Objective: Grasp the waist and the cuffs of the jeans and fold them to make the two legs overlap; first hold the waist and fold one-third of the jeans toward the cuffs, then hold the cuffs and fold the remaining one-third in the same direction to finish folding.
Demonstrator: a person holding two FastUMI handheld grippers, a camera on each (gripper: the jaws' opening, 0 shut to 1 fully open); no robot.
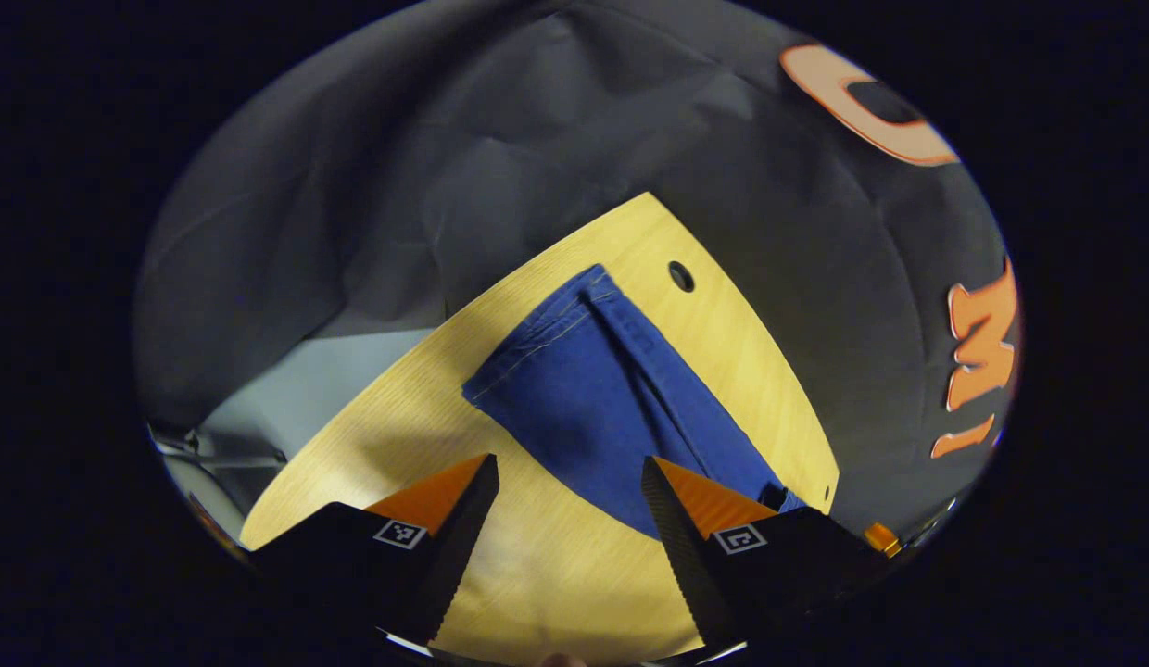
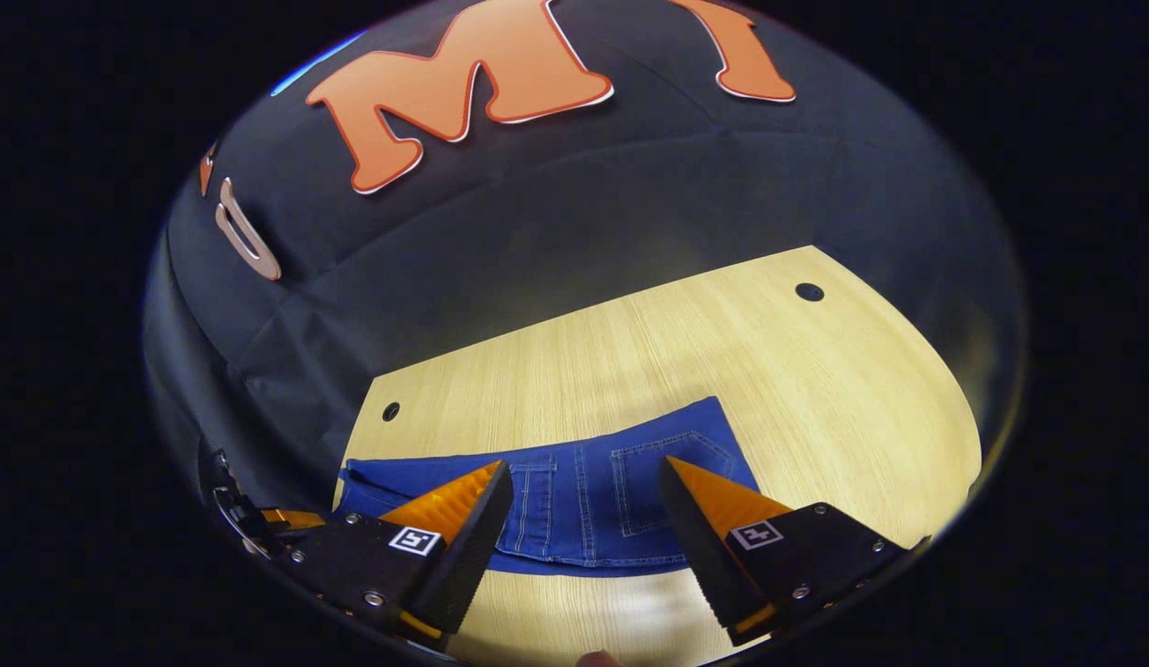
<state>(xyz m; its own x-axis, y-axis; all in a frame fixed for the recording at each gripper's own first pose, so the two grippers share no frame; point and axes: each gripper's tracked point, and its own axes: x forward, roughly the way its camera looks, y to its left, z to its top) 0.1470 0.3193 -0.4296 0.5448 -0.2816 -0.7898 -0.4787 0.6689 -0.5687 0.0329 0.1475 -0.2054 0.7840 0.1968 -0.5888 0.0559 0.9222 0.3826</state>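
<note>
The jeans (image 1: 602, 408) lie flat on the wooden surface (image 1: 528, 574), already made into a short, thick bundle. It looks like the folding is done or almost done.

The left tool (image 1: 567, 491) hangs above the surface with its two fingers spread wide. It holds nothing. The jeans sit just ahead of it and a bit toward its right finger, with a stitched hem at the far end. That finger hides the near corner of the cloth, so I cannot tell if it touches.

The right tool (image 2: 586, 505) is also spread wide and holds nothing. The jeans (image 2: 584, 500) lie straight ahead of it, between its two fingers, with a back pocket (image 2: 662, 482) facing up. The tool seems to float above the cloth, not pressing on it.

Both tools are probably kept wide so the cloth can stay where it lies. The bundle rests near one edge of the surface, with bare wood beyond it.
</note>
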